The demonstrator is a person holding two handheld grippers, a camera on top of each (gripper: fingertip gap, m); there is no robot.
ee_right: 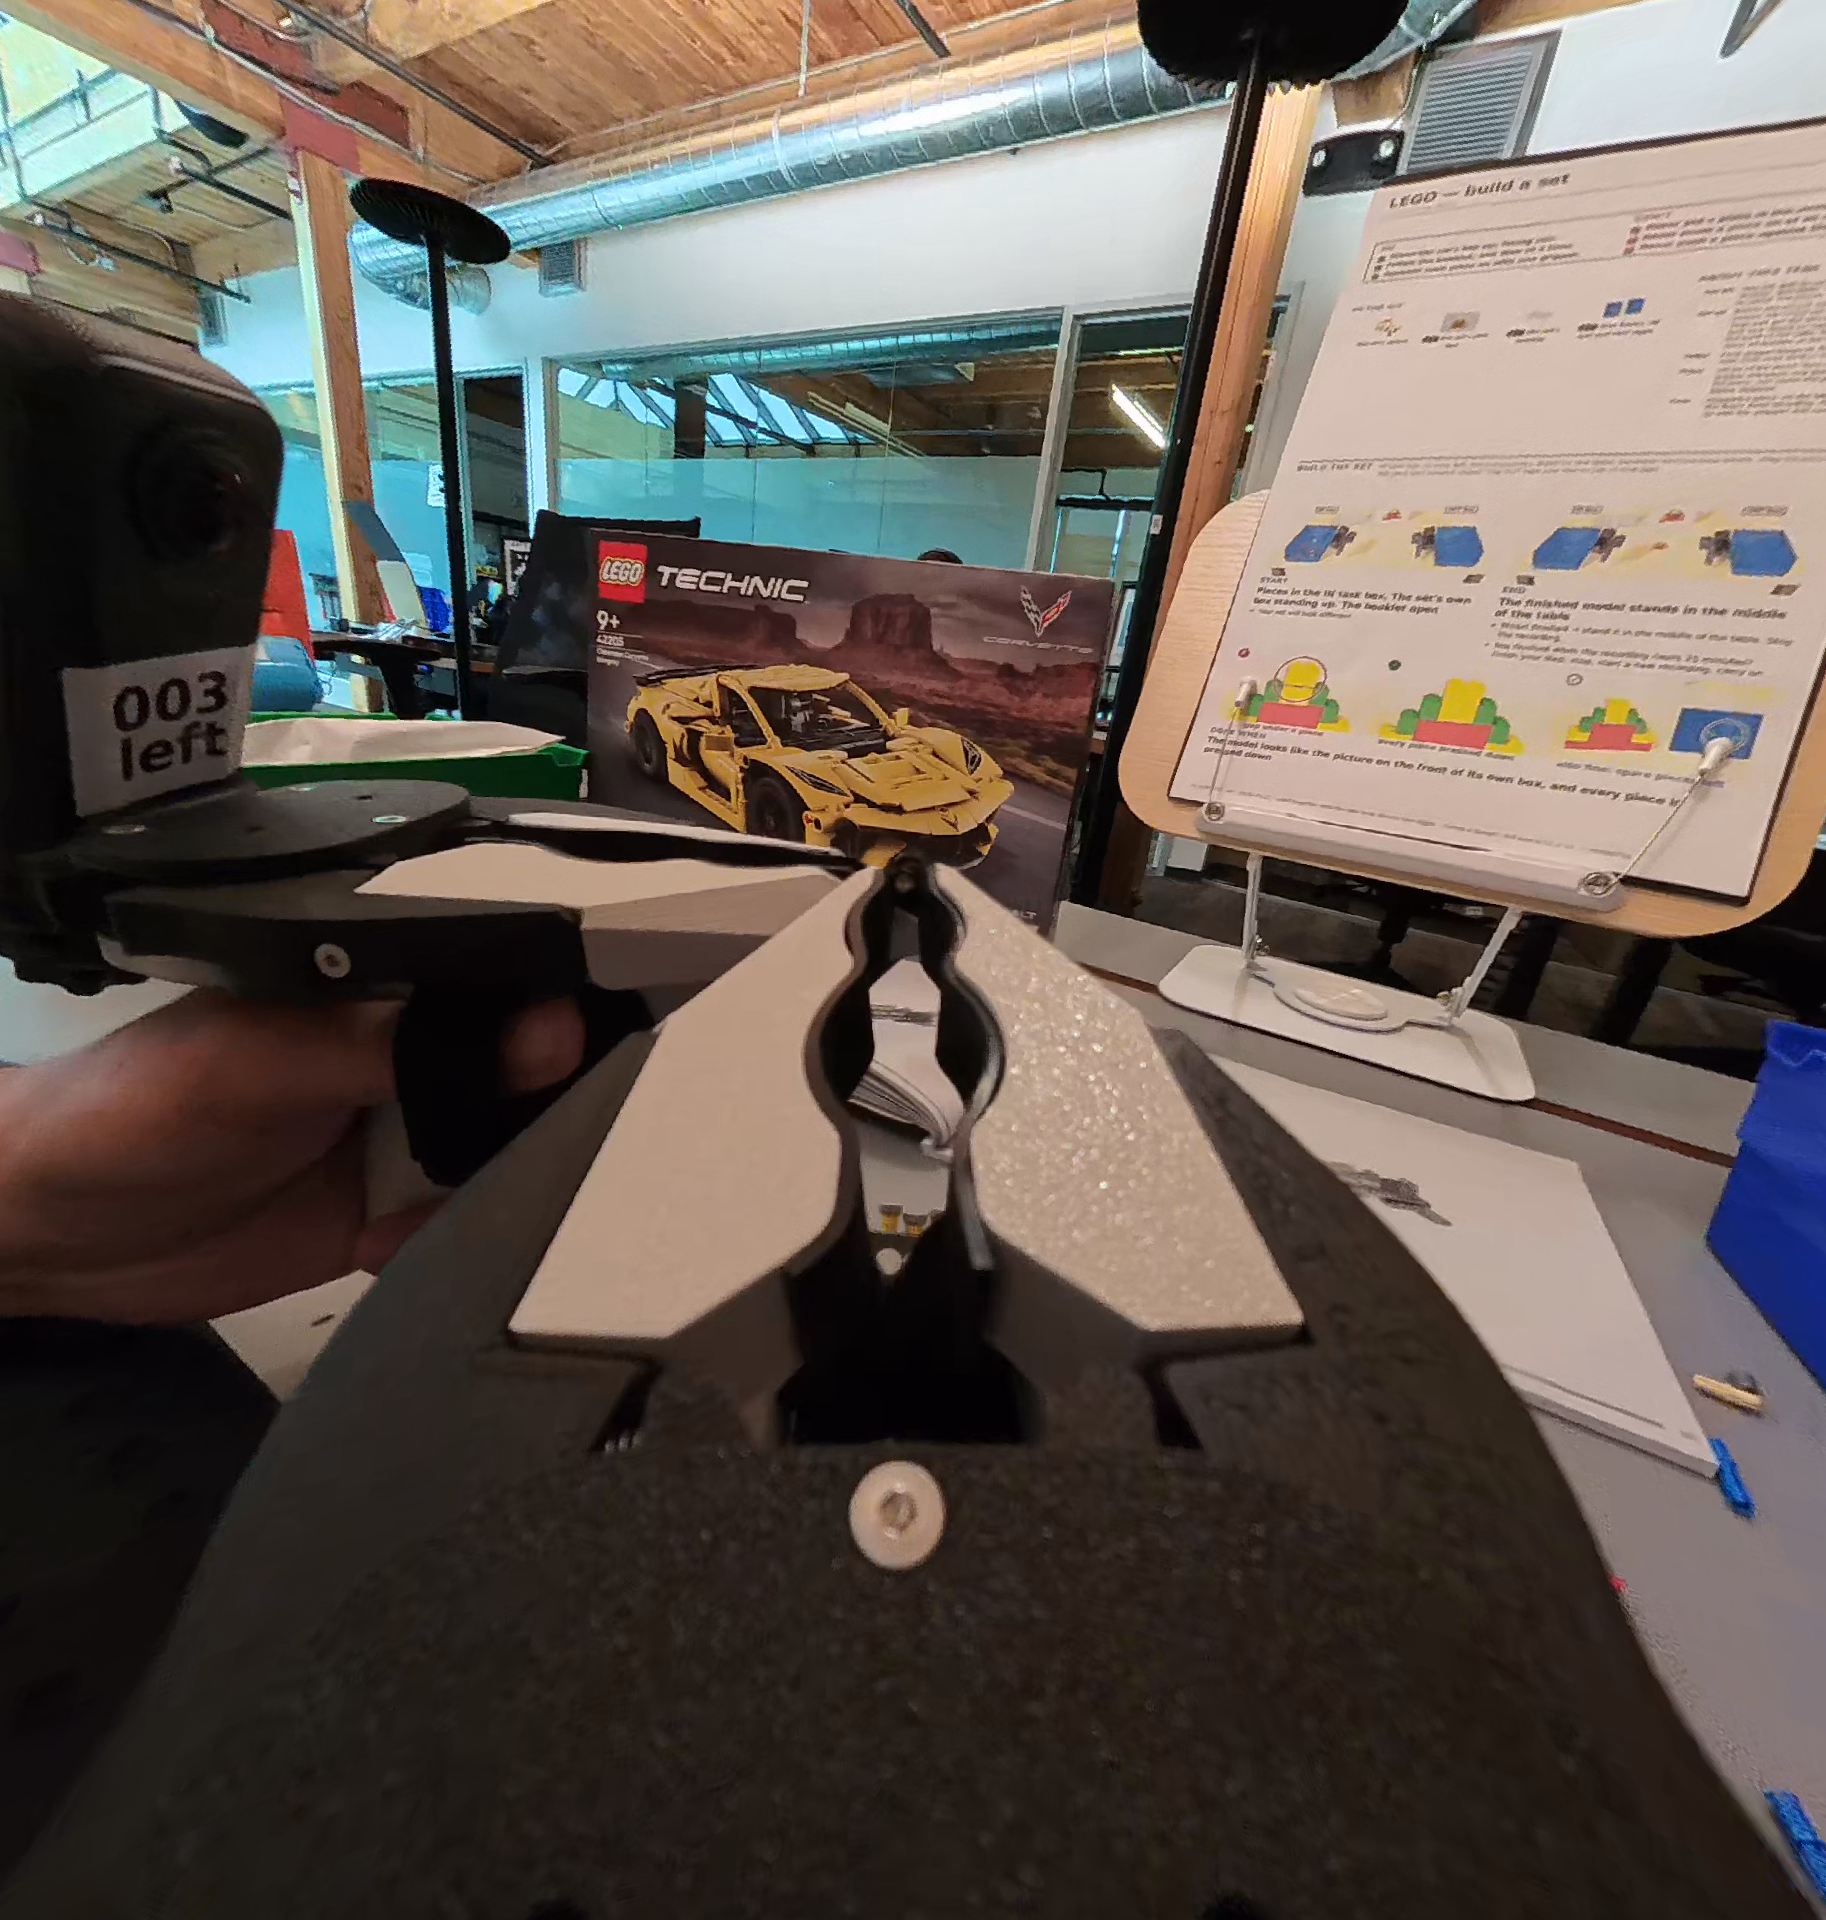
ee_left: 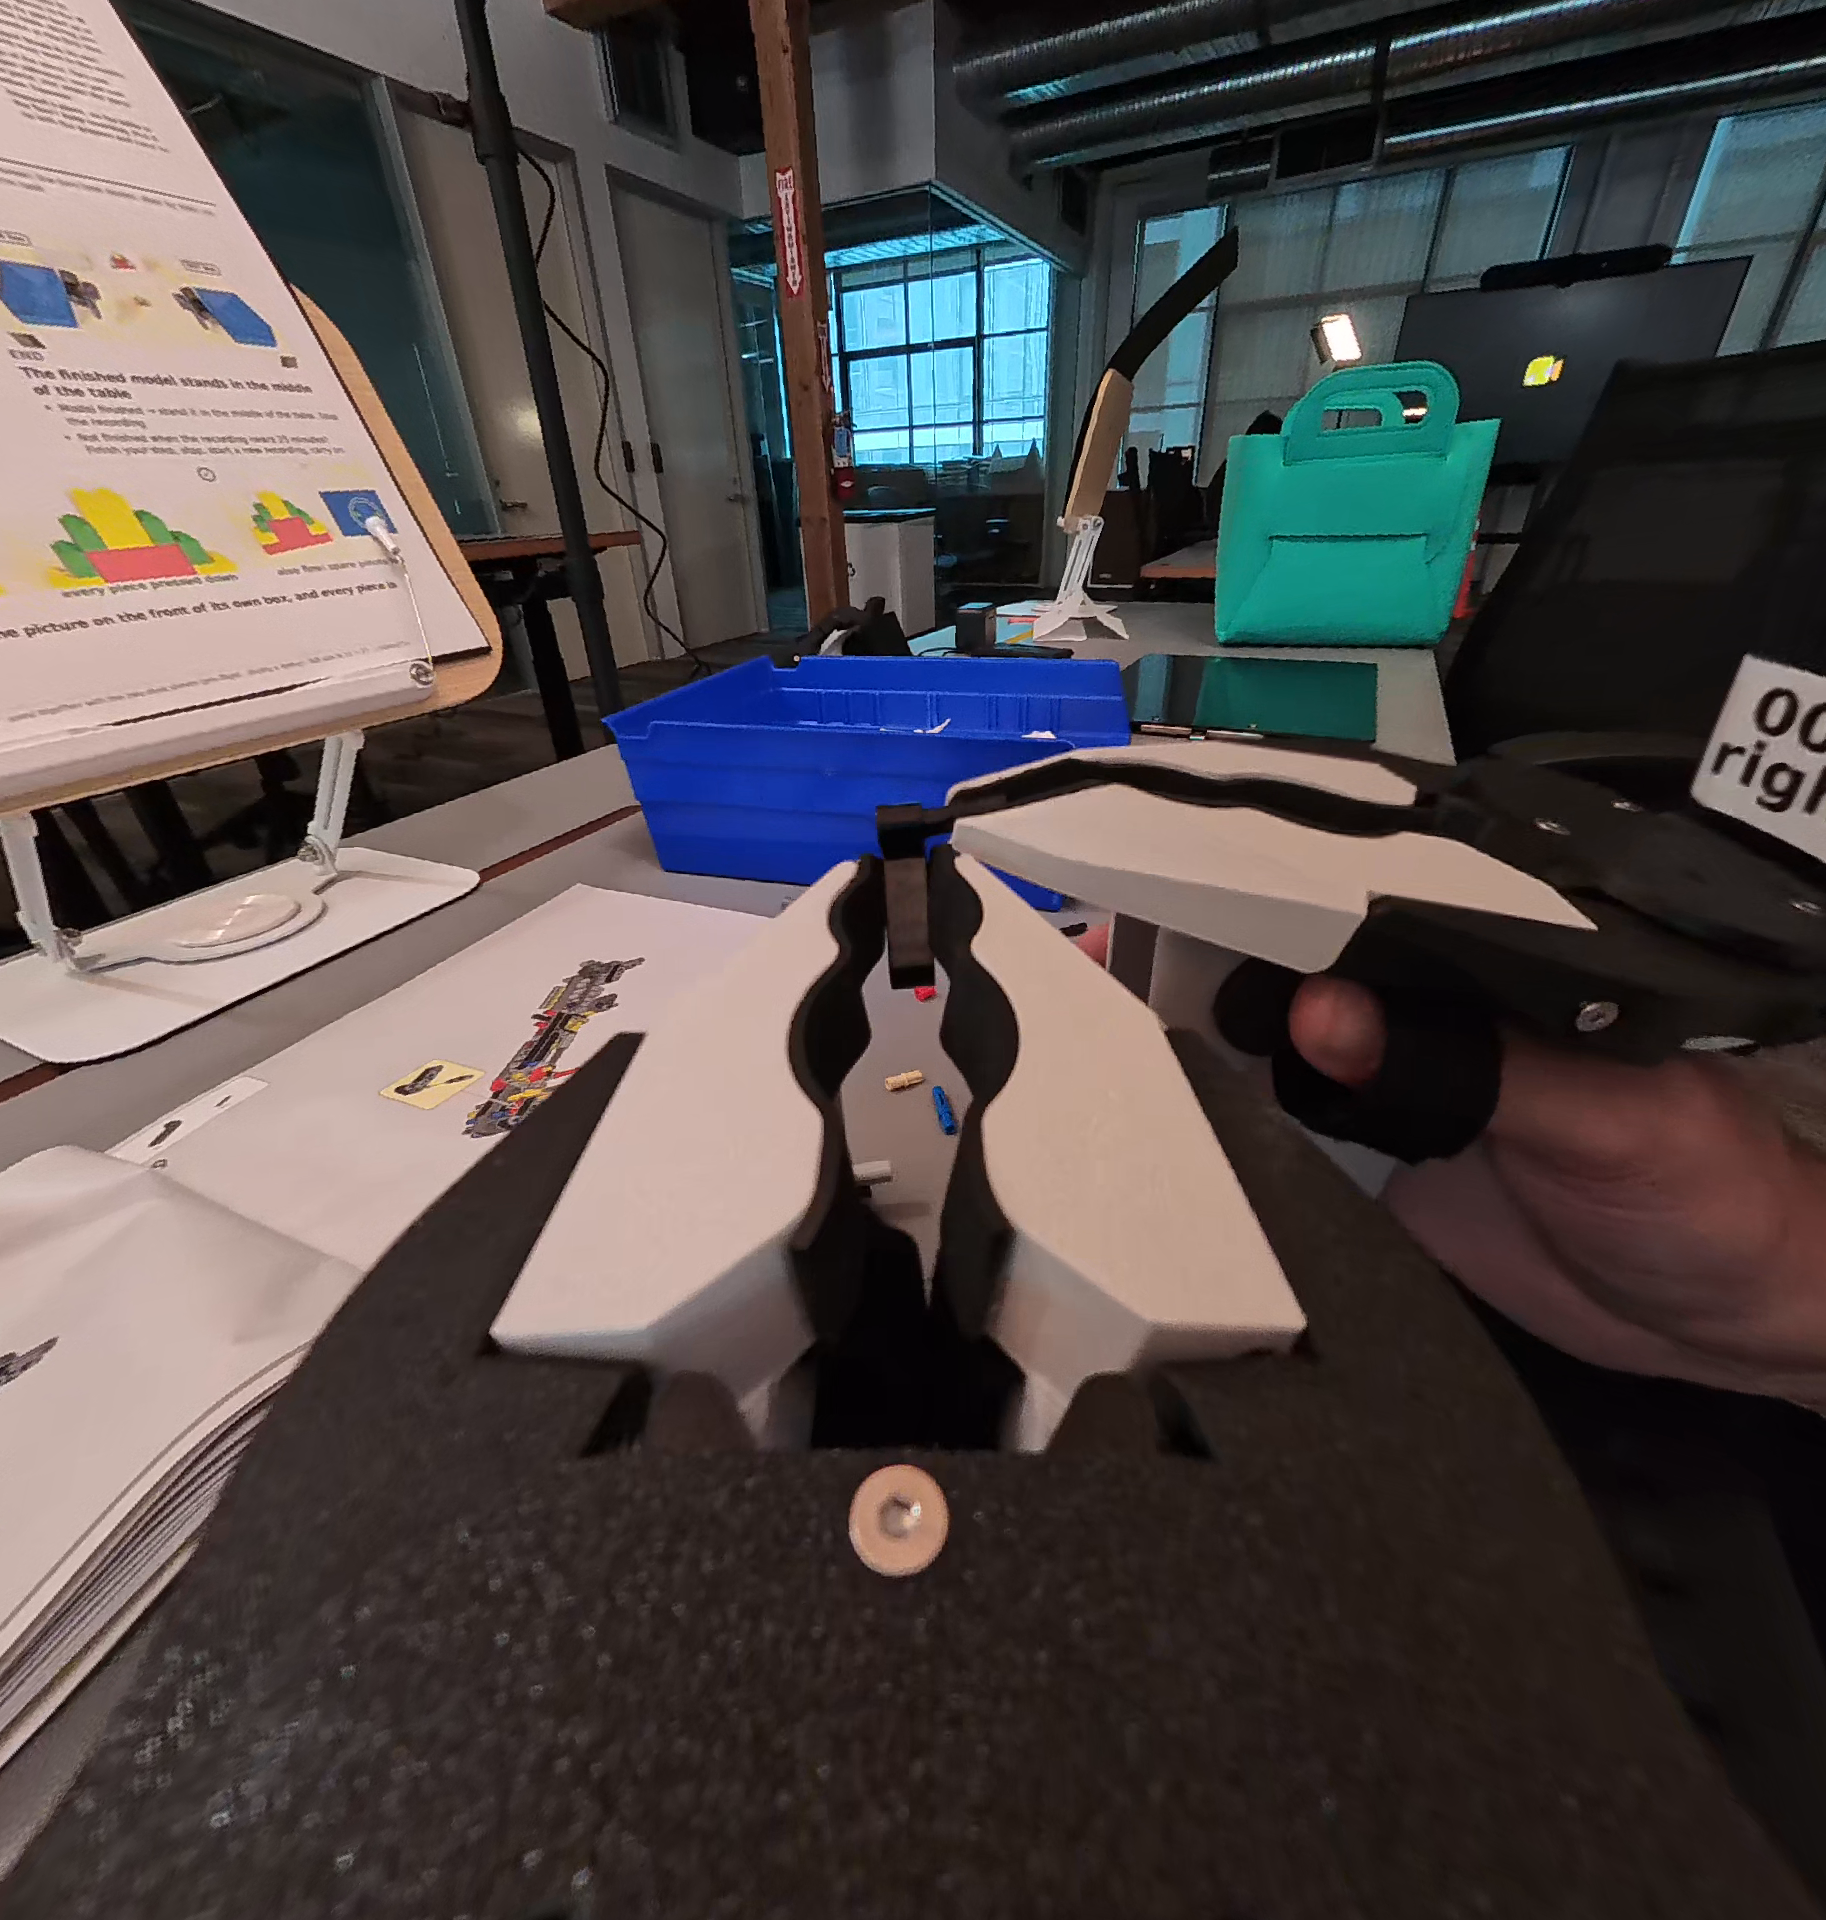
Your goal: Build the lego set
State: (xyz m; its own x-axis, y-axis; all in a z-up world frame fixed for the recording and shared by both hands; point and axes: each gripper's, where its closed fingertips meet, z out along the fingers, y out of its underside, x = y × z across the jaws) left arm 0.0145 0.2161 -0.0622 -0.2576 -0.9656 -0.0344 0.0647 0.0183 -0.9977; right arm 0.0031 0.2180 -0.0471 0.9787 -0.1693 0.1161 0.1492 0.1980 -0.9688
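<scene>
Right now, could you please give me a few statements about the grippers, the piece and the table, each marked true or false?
1. The left gripper is shut on a black lego piece. True.
2. The right gripper meets the same piece at its top end. True.
3. The bin behind the grippers is red. False: it is blue.
4. The instruction booklet lies closed. False: it lies open on the table.
5. A small blue pin lies on the table below the grippers. True.
</scene>
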